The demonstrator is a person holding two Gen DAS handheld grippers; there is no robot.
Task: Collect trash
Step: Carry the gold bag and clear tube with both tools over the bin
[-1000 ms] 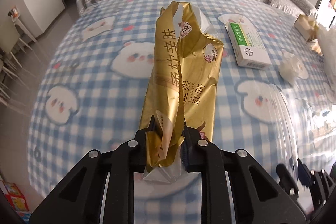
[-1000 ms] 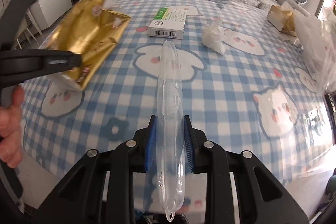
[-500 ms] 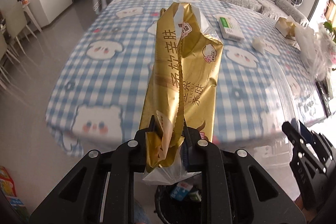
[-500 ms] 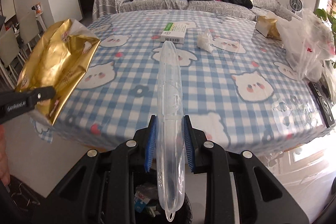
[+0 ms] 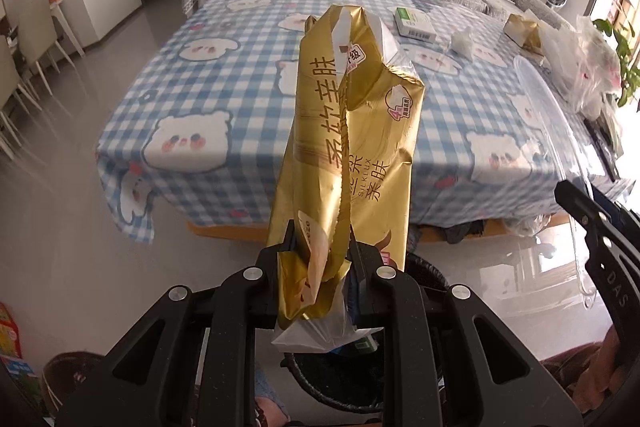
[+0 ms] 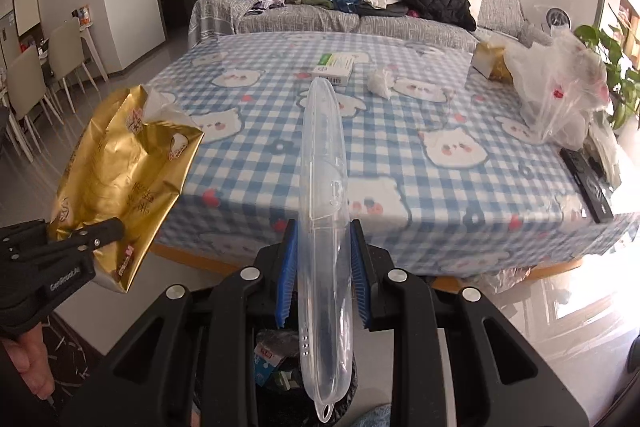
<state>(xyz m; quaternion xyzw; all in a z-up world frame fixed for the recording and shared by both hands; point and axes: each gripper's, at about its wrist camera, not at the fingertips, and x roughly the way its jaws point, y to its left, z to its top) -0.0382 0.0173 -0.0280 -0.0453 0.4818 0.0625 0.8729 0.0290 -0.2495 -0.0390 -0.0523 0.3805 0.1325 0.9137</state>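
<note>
Two grippers, each clamped on a piece of trash, both out past the table edge. The left gripper (image 5: 322, 259) has its jaws pinched on the bottom end of a gold wrapper (image 5: 348, 131), which stands up and away from the jaws; it's printed with big brown Chinese characters and you can make out "SILKLUX", plus a little red "NEW" tag near the torn top. From the right wrist view the gripper body reads something like "GenRobot.AI", and "DAS" shows on the other one, though that's small and a bit iffy.

The right gripper (image 6: 324, 269) has blue pads (image 6: 287, 267) squeezed on a clear plastic case (image 6: 324, 195), long and narrow, running straight out ahead of the jaws and also back below them.

Right under both sets of jaws sits a black trash bin (image 5: 348, 371) with a blue-and-white carton and other scraps inside. Ahead of the jaws, on the blue checked tablecloth (image 6: 400, 131) with cartoon bears, lie a white-and-green medicine box (image 6: 334, 65) with a barcode, a crumpled tissue (image 6: 380, 81) and a clear plastic bag (image 6: 560, 95).
</note>
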